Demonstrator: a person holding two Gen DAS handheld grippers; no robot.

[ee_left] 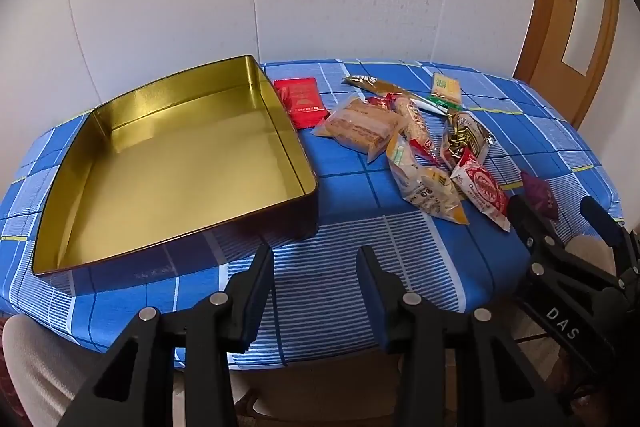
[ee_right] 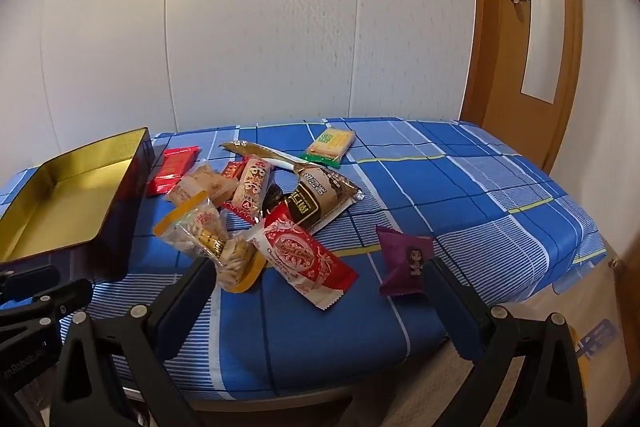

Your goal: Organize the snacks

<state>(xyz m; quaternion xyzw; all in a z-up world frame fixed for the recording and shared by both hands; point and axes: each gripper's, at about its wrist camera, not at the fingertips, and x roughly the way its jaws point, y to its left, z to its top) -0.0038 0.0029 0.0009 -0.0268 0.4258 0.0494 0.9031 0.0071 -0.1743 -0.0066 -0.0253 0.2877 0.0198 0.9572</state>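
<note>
Hovering over the near edge of the blue checked tablecloth, the left gripper is spreading its fingers moderately apart and is holding nothing, touching nothing. It is pointing up the frame toward the gap between the gold-lined tin, which is lying open at centre left, and the snack pile at centre right.

In the right wrist view, the right gripper is holding its fingers wide apart and empty, low in the frame, framing the near end of the red-and-white chocolate packet. Its left fingertip is sitting just beside the clear cracker bag; its right fingertip is overlapping the purple wrapper, though contact cannot be told. A red packet is lying just beside the tin's far corner, and a green-edged biscuit pack is lying at the pile's far side, in the upper centre.
</note>
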